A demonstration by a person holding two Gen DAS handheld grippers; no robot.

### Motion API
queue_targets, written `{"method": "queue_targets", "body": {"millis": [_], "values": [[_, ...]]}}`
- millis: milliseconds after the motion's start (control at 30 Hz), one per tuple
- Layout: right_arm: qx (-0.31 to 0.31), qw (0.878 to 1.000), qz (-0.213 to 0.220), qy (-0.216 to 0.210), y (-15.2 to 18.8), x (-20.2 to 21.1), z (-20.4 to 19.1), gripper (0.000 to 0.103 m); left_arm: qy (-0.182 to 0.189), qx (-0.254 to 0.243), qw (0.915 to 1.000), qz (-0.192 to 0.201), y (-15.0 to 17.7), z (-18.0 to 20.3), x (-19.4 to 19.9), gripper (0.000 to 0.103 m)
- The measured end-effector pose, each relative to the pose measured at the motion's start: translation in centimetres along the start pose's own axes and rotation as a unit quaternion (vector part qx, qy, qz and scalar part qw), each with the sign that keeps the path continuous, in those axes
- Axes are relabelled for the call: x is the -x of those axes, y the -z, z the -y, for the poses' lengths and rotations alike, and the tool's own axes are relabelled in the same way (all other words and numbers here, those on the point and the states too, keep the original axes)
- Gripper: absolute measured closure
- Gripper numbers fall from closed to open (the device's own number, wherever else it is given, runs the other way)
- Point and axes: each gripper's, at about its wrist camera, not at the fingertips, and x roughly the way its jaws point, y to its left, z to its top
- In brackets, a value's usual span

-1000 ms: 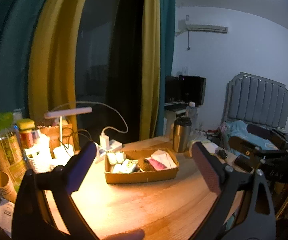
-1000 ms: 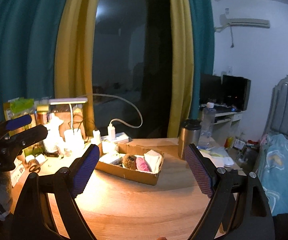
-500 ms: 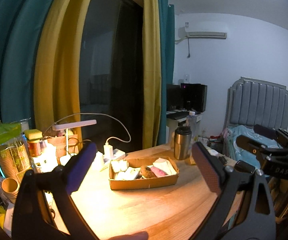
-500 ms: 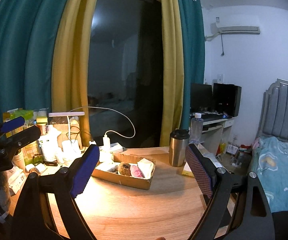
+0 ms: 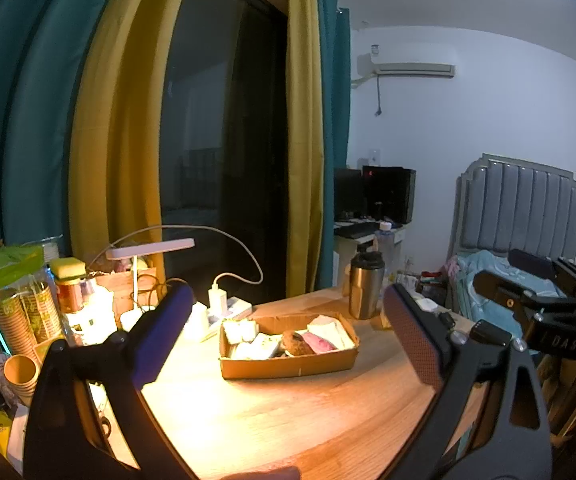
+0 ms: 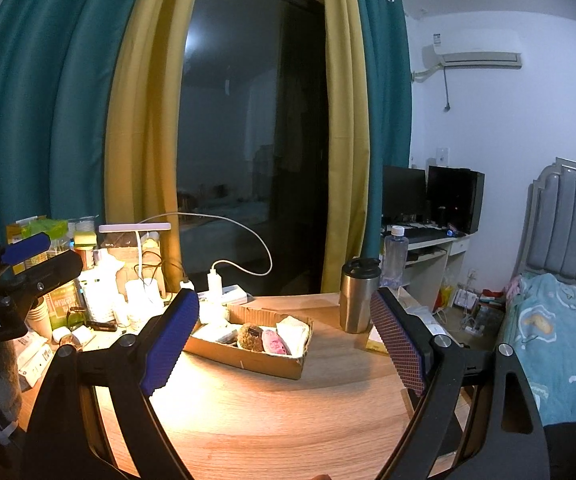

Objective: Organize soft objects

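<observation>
A shallow cardboard box (image 5: 288, 362) (image 6: 247, 356) sits on the wooden table (image 5: 271, 420) (image 6: 271, 412). In it lie a brown fuzzy soft object (image 5: 296, 343) (image 6: 249, 337), a pink one (image 5: 320, 342) (image 6: 275, 342), white folded cloths (image 5: 330, 330) (image 6: 294, 330) and pale items (image 5: 249, 338). My left gripper (image 5: 285, 320) is open and empty, held well back above the table. My right gripper (image 6: 283, 320) is open and empty too. The left gripper also shows at the left edge of the right wrist view (image 6: 27, 264).
A steel tumbler (image 5: 364, 290) (image 6: 358, 294) stands right of the box. A lit desk lamp (image 5: 149, 246), power strip with charger (image 5: 219, 306), paper cups (image 5: 19, 368) and jars crowd the table's left. A bed (image 6: 560, 320) lies to the right.
Both grippers have pulled back and risen, so the box and table look smaller and lower. Both stay open and empty.
</observation>
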Motion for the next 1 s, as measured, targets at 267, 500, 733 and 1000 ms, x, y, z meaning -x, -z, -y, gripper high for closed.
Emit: {"method": "queue_targets", "body": {"millis": [267, 500, 733, 1000], "values": [[0.0, 1.0, -0.001, 0.0, 0.05, -0.04, 0.05, 0.013, 0.003, -0.001, 1.0, -0.002, 0.05, 0.15, -0.05, 0.006], [0.0, 1.0, -0.001, 0.0, 0.04, -0.04, 0.07, 0.013, 0.003, -0.001, 1.0, -0.002, 0.08, 0.18, -0.05, 0.006], [-0.001, 1.0, -0.002, 0.0, 0.1, -0.11, 0.0, 0.013, 0.003, 0.0, 1.0, -0.003, 0.13, 0.27, 0.04, 0.006], [0.0, 1.0, -0.004, 0.0, 0.4, -0.21, -0.09, 0.013, 0.003, 0.001, 1.0, -0.005, 0.47, 0.47, 0.23, 0.006]]}}
